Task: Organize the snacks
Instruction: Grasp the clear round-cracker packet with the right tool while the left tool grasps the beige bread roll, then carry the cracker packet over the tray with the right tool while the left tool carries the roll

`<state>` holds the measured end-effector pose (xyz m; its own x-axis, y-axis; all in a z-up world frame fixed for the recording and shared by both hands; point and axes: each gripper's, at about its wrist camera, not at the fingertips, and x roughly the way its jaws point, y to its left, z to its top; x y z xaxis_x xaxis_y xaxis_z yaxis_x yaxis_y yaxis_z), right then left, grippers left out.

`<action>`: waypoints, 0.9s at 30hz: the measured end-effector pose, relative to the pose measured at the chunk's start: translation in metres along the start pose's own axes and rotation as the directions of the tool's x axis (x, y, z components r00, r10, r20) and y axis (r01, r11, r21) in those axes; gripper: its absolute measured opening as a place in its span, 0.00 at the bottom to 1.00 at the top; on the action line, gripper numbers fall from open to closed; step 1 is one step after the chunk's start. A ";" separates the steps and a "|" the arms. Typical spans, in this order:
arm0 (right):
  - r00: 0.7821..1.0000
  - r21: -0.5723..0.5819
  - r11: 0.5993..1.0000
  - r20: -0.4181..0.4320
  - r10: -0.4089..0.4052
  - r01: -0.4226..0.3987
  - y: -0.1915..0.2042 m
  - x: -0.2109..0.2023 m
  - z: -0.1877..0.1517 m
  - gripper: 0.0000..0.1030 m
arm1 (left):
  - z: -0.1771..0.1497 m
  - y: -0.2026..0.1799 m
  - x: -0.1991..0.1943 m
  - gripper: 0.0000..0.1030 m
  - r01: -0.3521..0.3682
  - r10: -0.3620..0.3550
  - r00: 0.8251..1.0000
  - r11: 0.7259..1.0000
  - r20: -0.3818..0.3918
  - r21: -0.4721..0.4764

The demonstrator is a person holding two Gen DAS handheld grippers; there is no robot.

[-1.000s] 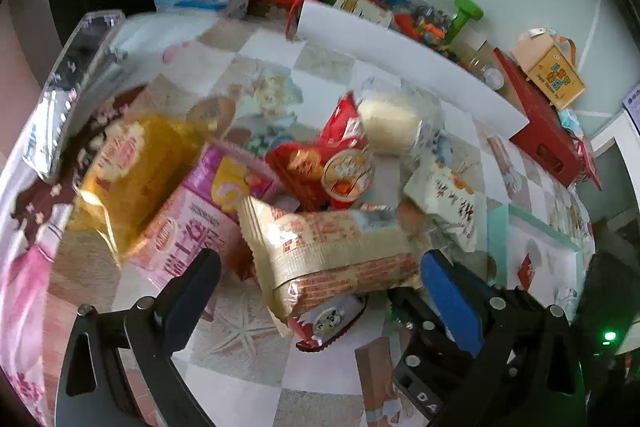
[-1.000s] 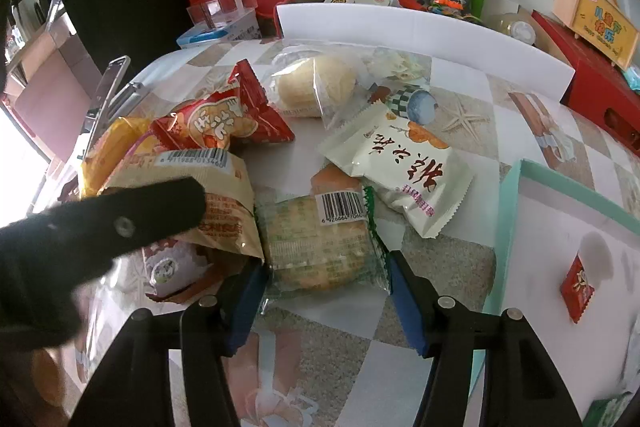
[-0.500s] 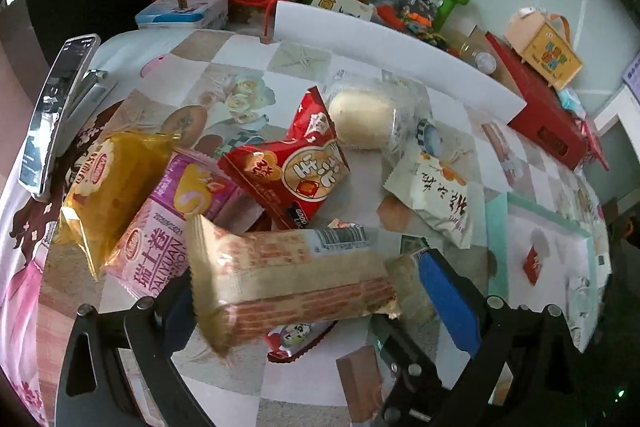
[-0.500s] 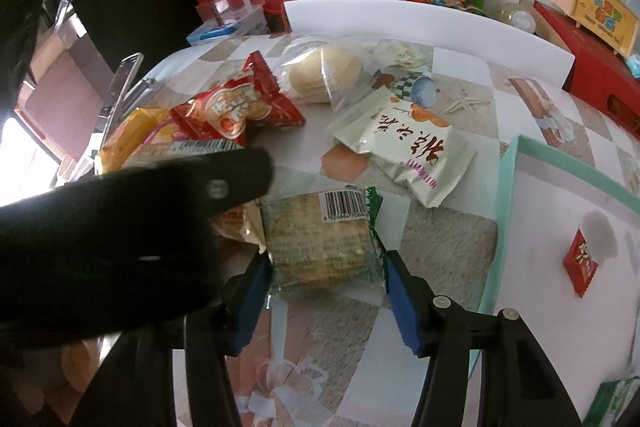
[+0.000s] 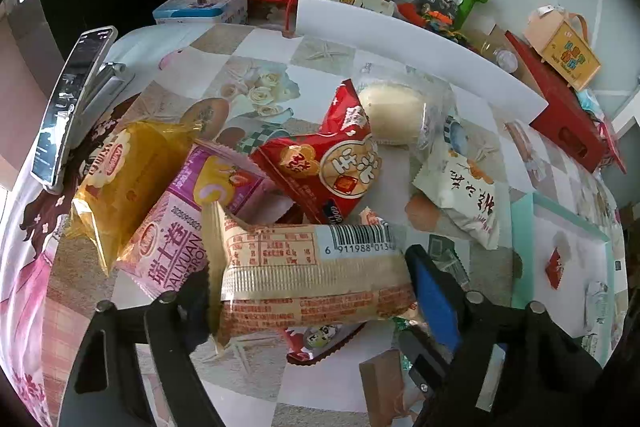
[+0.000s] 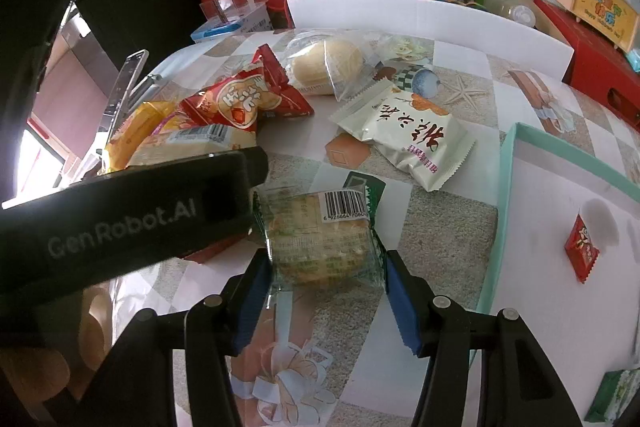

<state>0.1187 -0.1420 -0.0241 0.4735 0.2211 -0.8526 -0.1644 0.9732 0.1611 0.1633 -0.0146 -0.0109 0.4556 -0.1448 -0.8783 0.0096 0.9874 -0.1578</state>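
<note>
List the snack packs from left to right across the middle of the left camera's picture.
Yellow pack → pink pack → red pack → clear-wrapped bun → white pack.

Both wrist cameras look steeply down along their claws, close above the table [image 5: 332, 387], sharing the snack pile beyond.

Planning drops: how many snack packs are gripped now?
2: beige pack in the left gripper, green-edged cake pack in the right gripper; both sets of jaws have just been closing.
</note>
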 end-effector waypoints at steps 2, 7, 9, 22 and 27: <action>1.000 0.005 1.000 0.001 0.003 -0.003 -0.001 -0.001 0.001 0.58 | 0.000 0.001 -0.002 0.79 0.008 -0.008 1.000 1.000 0.005 -0.005; 1.000 0.019 1.000 0.014 0.015 -0.015 -0.005 -0.011 -0.001 0.57 | 0.000 -0.001 -0.007 0.76 0.032 -0.032 0.999 0.999 0.008 -0.002; 1.000 0.024 1.000 0.024 0.020 -0.020 -0.007 -0.016 -0.002 0.57 | 0.001 -0.002 -0.011 0.76 0.048 -0.048 0.999 0.999 0.016 -0.001; 0.996 0.088 0.996 0.092 0.024 -0.033 -0.021 -0.057 -0.005 0.57 | 0.004 -0.010 -0.052 0.76 0.082 -0.084 0.991 0.996 0.101 0.024; 0.994 0.131 0.991 0.113 -0.005 -0.010 -0.037 -0.075 -0.010 0.57 | 0.002 -0.024 -0.066 0.76 0.096 -0.103 0.986 0.994 0.130 0.058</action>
<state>0.0811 -0.1957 0.0291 0.5692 0.2223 -0.7916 -0.0547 0.9709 0.2334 0.1346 -0.0289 0.0519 0.5644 -0.2363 -0.7909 0.1054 0.9709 -0.2149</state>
